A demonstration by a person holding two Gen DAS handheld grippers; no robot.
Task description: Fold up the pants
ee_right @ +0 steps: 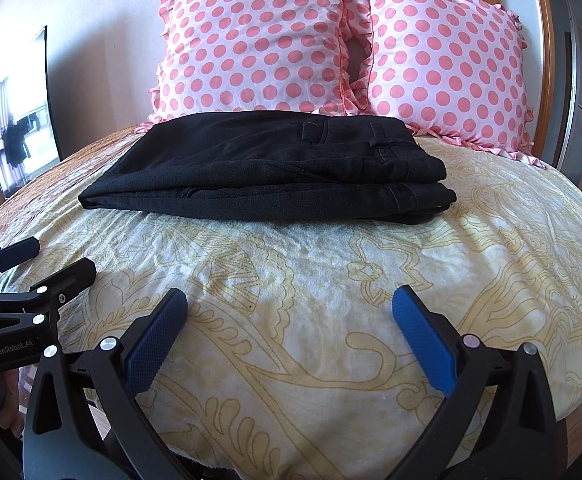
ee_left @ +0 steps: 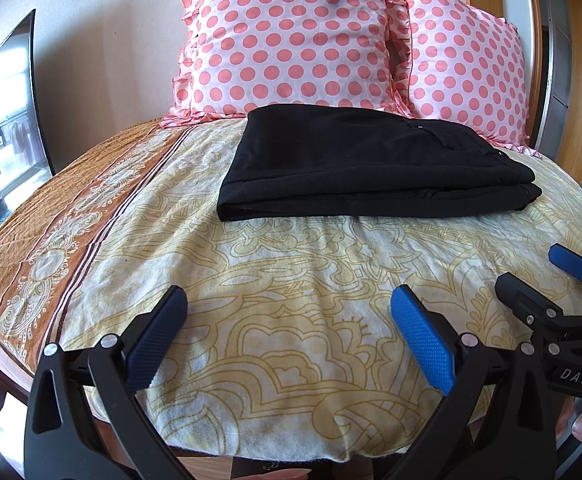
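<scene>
The black pants [ee_left: 375, 164] lie folded in a stacked rectangle toward the bed's [ee_left: 291, 280] head edge, just before two dotted pillows [ee_left: 291, 36], long axis crosswise. Both the left gripper [ee_left: 289, 334] and right gripper [ee_right: 291, 336] hover apart from it near the foot edge, jaws spread, empty, about equally distant. No containers present.
</scene>
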